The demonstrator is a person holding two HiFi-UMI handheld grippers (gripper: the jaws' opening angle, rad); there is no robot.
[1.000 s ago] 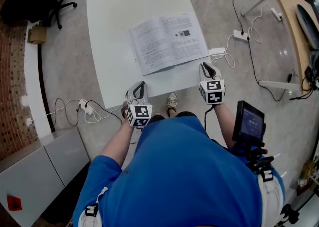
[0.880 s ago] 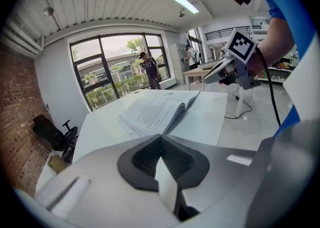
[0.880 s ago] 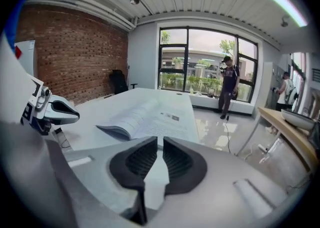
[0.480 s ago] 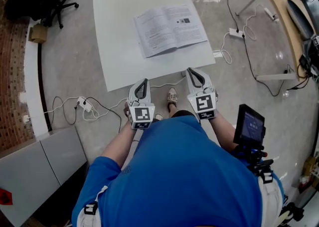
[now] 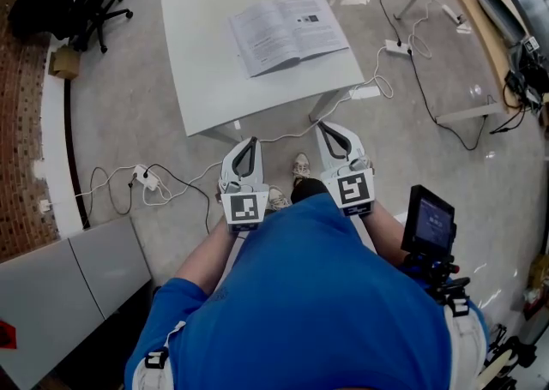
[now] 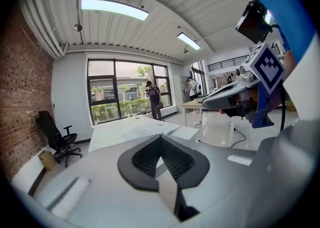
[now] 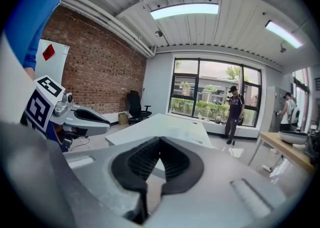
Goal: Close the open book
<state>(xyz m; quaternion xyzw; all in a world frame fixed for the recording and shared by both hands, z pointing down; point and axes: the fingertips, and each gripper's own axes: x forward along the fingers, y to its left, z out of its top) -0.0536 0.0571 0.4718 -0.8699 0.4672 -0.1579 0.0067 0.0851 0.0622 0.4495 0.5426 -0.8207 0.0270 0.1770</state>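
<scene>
Head view: one open book (image 5: pixel 287 33), two tools (image 5: pixel 249 141) (image 5: pixel 324 128)

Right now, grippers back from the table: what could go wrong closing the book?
Left gripper and right gripper are shut and empty; unopened, they'd likely shove the open book, not lift a page. It lies near the right edge of the table and may slide off. Floor cables near the feet: trip hazard.

Book (image 5: pixel 287 33) on table (image 5: pixel 214 80) (far right part).
</scene>
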